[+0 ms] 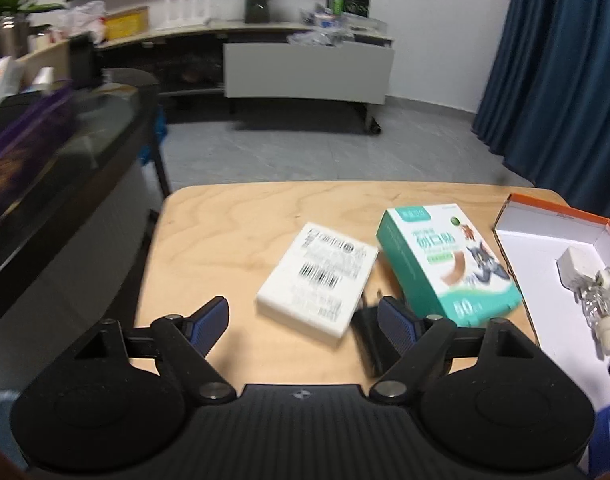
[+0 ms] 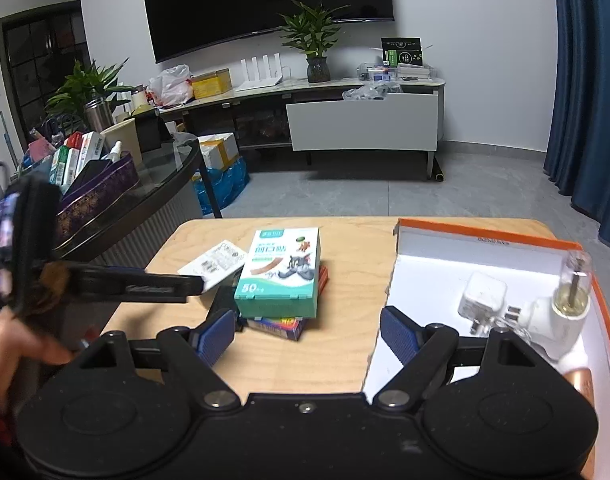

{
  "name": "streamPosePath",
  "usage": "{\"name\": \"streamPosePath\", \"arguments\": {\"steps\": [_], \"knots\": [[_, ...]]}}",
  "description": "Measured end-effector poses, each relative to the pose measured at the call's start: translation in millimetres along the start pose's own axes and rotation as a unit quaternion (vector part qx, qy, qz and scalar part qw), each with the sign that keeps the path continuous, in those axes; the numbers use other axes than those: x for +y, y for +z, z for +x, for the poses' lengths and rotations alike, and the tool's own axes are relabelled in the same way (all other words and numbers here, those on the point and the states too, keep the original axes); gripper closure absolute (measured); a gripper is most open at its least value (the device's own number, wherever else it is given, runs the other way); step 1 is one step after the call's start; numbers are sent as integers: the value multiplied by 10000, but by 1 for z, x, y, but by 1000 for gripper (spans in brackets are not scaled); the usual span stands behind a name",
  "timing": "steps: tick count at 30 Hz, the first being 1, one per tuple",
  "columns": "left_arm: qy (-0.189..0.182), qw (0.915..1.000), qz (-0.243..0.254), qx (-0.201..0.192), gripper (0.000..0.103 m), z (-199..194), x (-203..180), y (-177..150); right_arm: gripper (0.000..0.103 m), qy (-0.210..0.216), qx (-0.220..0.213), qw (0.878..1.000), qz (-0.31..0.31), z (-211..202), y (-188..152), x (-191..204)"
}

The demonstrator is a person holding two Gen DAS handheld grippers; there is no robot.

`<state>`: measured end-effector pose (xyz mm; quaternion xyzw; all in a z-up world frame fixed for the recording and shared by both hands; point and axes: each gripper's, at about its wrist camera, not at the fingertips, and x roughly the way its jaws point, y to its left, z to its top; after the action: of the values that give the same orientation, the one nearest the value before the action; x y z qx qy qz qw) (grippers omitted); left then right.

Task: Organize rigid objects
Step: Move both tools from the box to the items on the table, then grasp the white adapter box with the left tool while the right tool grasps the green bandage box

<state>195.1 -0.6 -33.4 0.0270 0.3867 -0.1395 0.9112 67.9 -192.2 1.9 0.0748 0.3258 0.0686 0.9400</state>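
A white barcode box lies flat on the small wooden table. My left gripper hovers open just in front of it, the box's near corner showing between the blue pads without touching them. Right of it sits a green plaster box. In the right wrist view that green plaster box rests on two colourful boxes, and the left gripper reaches in from the left to the white barcode box. My right gripper is open and holds nothing, near the table's front edge.
An orange-rimmed white tray on the right holds a white charger and a plug-in device with a glass bottle. A dark glass-topped table with a purple basket of boxes stands close on the left. A hand shows at lower left.
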Motion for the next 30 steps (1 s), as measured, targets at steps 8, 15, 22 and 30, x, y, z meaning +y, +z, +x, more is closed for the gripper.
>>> {"name": "streamPosePath", "arguments": {"steps": [8,15,22,30], "knots": [[-11,9992,333,218,15,47,7,7,8,32,-15,10000,-18,22,12,0],[114,9994,317,5,26,43,20,7,7,326,141,9991,243,53,24,2],[297,9992,249,-96,43,28,22,-1,7,345,525,9980,100,105,41,28],[414,9988,54,-250,43,-1,25,-6,5,-307,606,9958,-613,137,47,47]]}}
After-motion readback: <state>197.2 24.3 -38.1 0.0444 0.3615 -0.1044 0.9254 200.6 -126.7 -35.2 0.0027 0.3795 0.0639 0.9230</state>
